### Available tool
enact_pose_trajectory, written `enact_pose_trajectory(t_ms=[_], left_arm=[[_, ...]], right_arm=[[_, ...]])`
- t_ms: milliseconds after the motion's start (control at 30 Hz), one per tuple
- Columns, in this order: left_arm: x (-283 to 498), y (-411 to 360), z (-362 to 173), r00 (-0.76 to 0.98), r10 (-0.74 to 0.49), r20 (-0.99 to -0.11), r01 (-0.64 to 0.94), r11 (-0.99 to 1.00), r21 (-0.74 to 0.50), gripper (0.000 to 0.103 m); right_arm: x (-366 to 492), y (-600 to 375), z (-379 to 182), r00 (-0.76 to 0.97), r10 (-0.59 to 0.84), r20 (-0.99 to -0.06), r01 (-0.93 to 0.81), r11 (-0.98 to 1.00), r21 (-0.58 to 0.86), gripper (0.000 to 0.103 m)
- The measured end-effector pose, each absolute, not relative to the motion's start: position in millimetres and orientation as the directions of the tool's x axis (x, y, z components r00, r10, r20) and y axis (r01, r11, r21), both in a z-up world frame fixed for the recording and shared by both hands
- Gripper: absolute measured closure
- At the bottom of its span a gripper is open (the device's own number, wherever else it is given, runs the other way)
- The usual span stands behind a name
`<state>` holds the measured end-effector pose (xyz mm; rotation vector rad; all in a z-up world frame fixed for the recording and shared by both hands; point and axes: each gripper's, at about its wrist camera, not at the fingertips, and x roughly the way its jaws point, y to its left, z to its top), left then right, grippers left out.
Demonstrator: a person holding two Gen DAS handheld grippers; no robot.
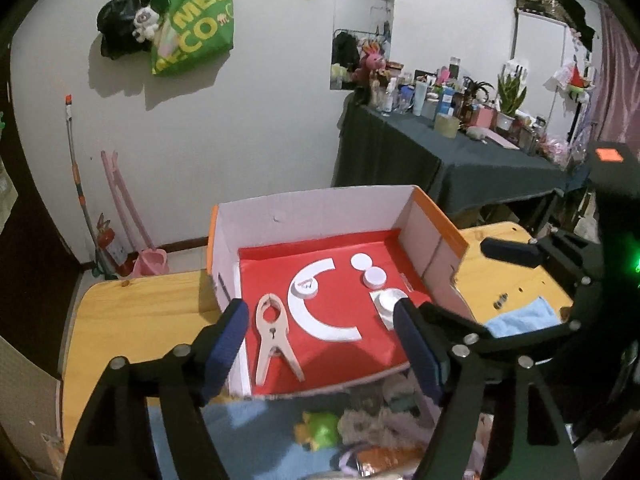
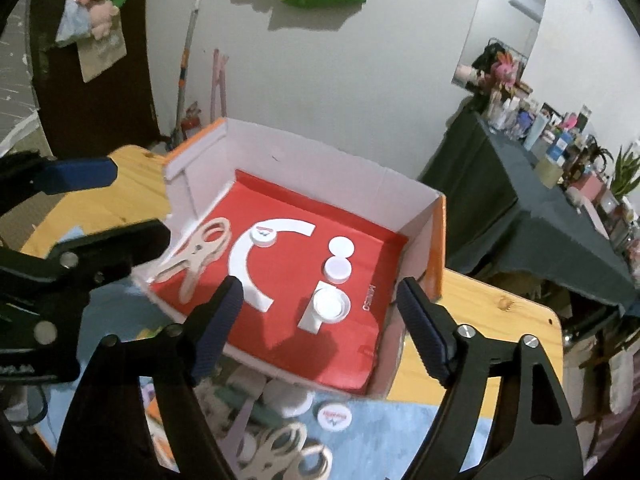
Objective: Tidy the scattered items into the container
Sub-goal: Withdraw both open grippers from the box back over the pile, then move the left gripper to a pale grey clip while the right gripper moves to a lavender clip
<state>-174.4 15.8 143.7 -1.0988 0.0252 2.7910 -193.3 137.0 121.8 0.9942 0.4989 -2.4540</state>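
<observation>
Wooden table [image 1: 132, 312], pale yellow, blue cloth [image 2: 384, 420] over its near side. White box [image 1: 312, 216], red-floored, at table centre; inside: clothespin [image 1: 274, 336] left, white arc [image 1: 320, 308] middle, round caps [image 1: 374, 276] right. More clothespins [image 2: 280, 456] and a printed cap [image 2: 334, 417] loose on the cloth. Left gripper [image 1: 320, 340] spread wide, empty. Right gripper [image 2: 320, 320] likewise spread, empty. Far wall: green bag [image 1: 196, 24]; cluttered dresser [image 1: 460, 148] far right.

Both wrist views close above the box [image 1: 434, 236], angled down, sharing its red floor [image 2: 352, 344].
</observation>
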Motion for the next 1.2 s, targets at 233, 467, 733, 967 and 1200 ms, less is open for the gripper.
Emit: enact_pose_trajectory(t_ms=[233, 467, 733, 967, 1200], left_arm=[[-126, 12, 138, -0.736, 0.145, -0.661, -0.168, -0.985, -0.029, 0.019], [-88, 8, 116, -0.72, 0.167, -0.673, -0.188, -0.981, -0.042, 0.015], [-60, -2, 77, -0.652, 0.162, -0.741, -0.157, -0.985, -0.077, 0.015], [-49, -12, 38, -0.566, 0.163, -0.808, -0.095, -0.987, -0.133, 0.015], [-43, -17, 15, -0.507, 0.137, -0.851, -0.025, -0.989, -0.145, 0.015]], right_arm=[[-149, 153, 128, -0.659, -0.293, -0.693, 0.531, -0.833, -0.152, 0.021], [-121, 157, 112, -0.63, -0.315, -0.71, 0.562, -0.816, -0.137, 0.021], [-108, 153, 83, -0.579, -0.315, -0.752, 0.597, -0.792, -0.128, 0.021], [-107, 153, 63, -0.542, -0.311, -0.781, 0.618, -0.777, -0.119, 0.021], [-109, 154, 51, -0.518, -0.31, -0.797, 0.634, -0.765, -0.115, 0.021]])
